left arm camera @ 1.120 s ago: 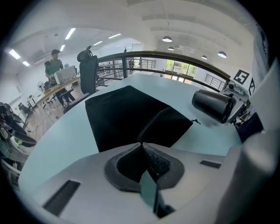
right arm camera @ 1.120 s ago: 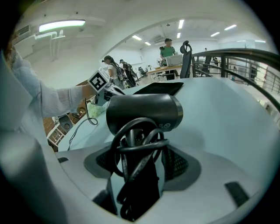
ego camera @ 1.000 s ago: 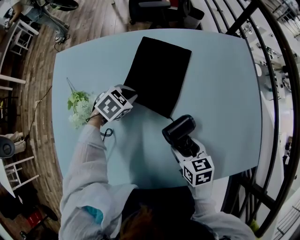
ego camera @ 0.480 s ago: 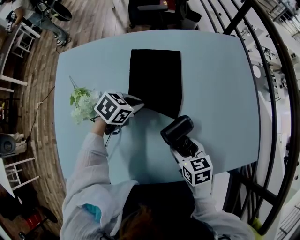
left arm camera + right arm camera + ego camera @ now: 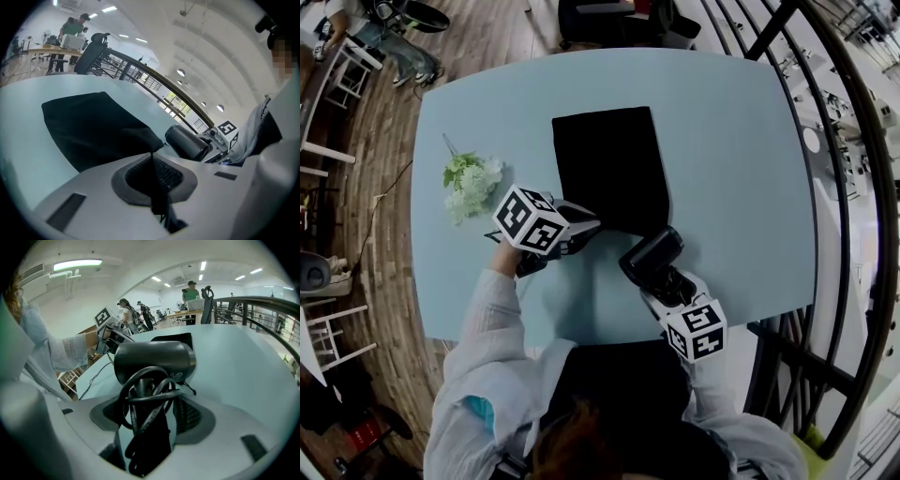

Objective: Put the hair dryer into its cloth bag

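The black cloth bag (image 5: pixel 609 169) lies flat in the middle of the light blue table (image 5: pixel 741 169). My left gripper (image 5: pixel 592 227) is shut on the bag's near left corner; in the left gripper view a fold of black cloth (image 5: pixel 140 136) is pinched and lifted between the pads. My right gripper (image 5: pixel 664 281) is shut on the handle of the black hair dryer (image 5: pixel 652 255), whose barrel points toward the bag's near right corner. In the right gripper view the hair dryer (image 5: pixel 154 359) stands above its coiled cord (image 5: pixel 145 401), with the bag (image 5: pixel 172 340) beyond it.
A bunch of white and green flowers (image 5: pixel 472 184) lies on the table left of the bag. A thin black cable (image 5: pixel 528 264) shows under my left hand. A dark metal railing (image 5: pixel 848 187) curves past the table's right edge. People stand at desks far behind.
My left gripper has moved right with the bag's corner, and the bag has swung from slanted to nearly square with the table. The right gripper has carried the dryer a little closer to the bag.
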### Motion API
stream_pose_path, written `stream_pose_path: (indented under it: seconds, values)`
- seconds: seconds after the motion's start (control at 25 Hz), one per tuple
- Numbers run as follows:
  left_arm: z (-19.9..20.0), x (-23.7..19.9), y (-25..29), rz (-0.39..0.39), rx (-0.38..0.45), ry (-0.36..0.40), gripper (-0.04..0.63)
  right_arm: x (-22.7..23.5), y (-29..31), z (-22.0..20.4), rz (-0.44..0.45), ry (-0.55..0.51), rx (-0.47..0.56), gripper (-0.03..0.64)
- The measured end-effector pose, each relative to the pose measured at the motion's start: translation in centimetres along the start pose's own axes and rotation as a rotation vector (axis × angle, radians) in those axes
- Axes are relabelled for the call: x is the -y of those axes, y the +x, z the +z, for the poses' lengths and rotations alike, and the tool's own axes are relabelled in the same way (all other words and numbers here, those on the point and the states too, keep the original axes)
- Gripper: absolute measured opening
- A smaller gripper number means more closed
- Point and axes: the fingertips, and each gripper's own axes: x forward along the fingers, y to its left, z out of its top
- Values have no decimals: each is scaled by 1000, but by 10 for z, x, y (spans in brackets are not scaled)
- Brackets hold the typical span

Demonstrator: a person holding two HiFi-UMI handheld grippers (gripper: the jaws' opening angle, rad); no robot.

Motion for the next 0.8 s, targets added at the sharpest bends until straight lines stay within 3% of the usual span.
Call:
stream_pose_path:
  seconds: [0.24,0.32,0.44,0.6,0.68,0.8]
  values:
    - [-31,26,8,-82,63,-72,25,-2,-16,-31,-12,11,-34,308]
    - [-41,26,9,-76,69,-71,25,-3,-18,-37,-20,19,-41,308]
    - [-56,5,13,90,34,-3,25,-4,-20,-45,-29,38,-46,308]
    - [-64,-20,13,342,-42,227,25,-6,-20,-48,-34,54,-45,308]
    - [-66,-27,13,381,-55,268,25,-7,-18,-47,-38,47,-46,308]
    - [-62,-26,8,369,-29,257,25,-10,-15,-43,-40,47,-44,308]
